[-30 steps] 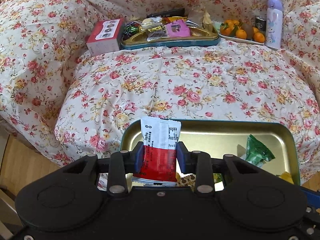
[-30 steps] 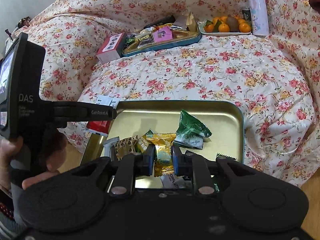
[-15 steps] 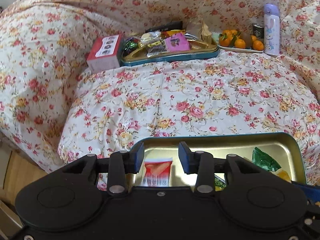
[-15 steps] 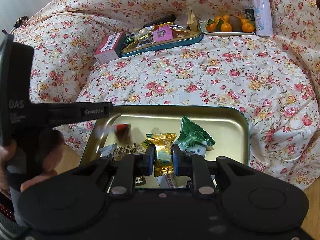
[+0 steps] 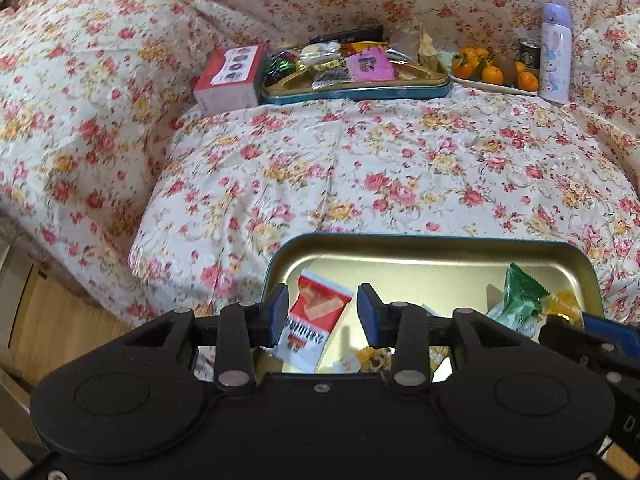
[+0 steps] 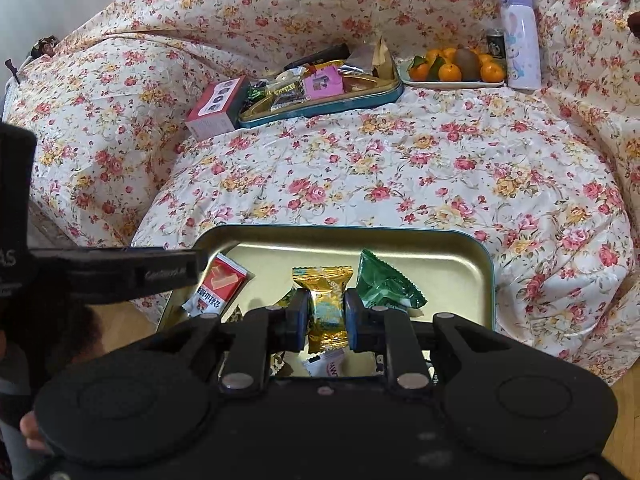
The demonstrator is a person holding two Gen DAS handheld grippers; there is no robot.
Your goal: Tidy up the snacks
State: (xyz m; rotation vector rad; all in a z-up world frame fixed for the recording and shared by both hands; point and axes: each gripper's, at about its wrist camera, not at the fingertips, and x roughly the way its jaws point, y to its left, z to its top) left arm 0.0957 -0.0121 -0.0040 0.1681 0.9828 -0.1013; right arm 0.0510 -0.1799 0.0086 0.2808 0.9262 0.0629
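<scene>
A gold tin tray (image 5: 420, 254) (image 6: 460, 256) sits at the near edge of the floral-covered sofa. A red and white snack packet (image 5: 314, 316) (image 6: 214, 290) lies loose in its left end. My left gripper (image 5: 322, 314) is open above that packet, not touching it. My right gripper (image 6: 326, 314) is shut on a gold-wrapped snack (image 6: 324, 300) and holds it over the tray. A green packet (image 5: 520, 292) (image 6: 382, 284) lies to the right of it. Other small snacks lie partly hidden under the grippers.
A second teal-rimmed tray (image 5: 352, 80) (image 6: 320, 98) full of assorted snacks stands at the back, with a red and white box (image 5: 230, 76) on its left. A plate of oranges (image 5: 492, 70) and a lilac bottle (image 5: 554, 52) stand at the back right. Wooden floor (image 5: 52, 320) lies lower left.
My left gripper opened and let go of the red and white packet, which fell into the tray's left end. My right gripper stayed shut on the gold snack and rose slightly.
</scene>
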